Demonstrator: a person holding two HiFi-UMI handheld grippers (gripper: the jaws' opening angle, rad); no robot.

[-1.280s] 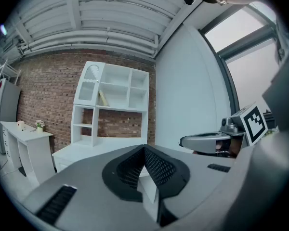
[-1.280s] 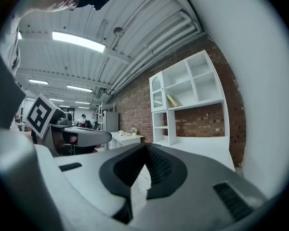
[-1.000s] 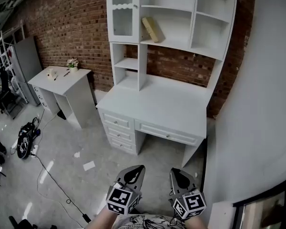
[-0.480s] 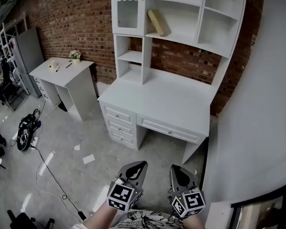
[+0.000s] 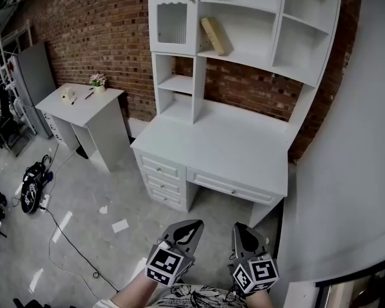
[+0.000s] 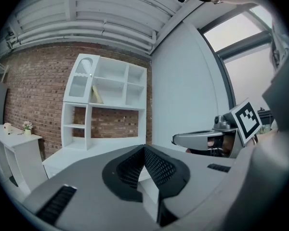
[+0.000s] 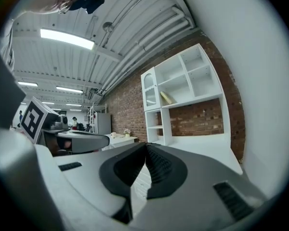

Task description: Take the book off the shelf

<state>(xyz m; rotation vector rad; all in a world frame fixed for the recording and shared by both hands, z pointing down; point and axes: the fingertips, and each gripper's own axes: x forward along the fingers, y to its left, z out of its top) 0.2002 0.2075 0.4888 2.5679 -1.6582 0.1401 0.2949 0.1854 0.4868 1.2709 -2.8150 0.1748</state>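
Note:
A tan book (image 5: 213,36) leans tilted in the middle compartment of the white shelf unit (image 5: 244,58) above the desk (image 5: 224,147). It also shows small and far off as the book (image 6: 97,95) in the left gripper view and the book (image 7: 166,98) in the right gripper view. My left gripper (image 5: 187,227) and right gripper (image 5: 244,231) hang side by side low in the head view, well short of the desk. Both are shut with nothing between the jaws. In their own views the left gripper (image 6: 144,148) and right gripper (image 7: 145,146) point toward the shelf.
A small white table (image 5: 77,102) with a flower pot (image 5: 97,80) stands at the left by the brick wall. A black bag (image 5: 32,188), a cable and a paper scrap (image 5: 120,225) lie on the floor. A grey wall (image 5: 356,140) runs close on the right.
The desk and shelf sit slightly larger and further right in the head view. Both grippers stay low, shut and side by side.

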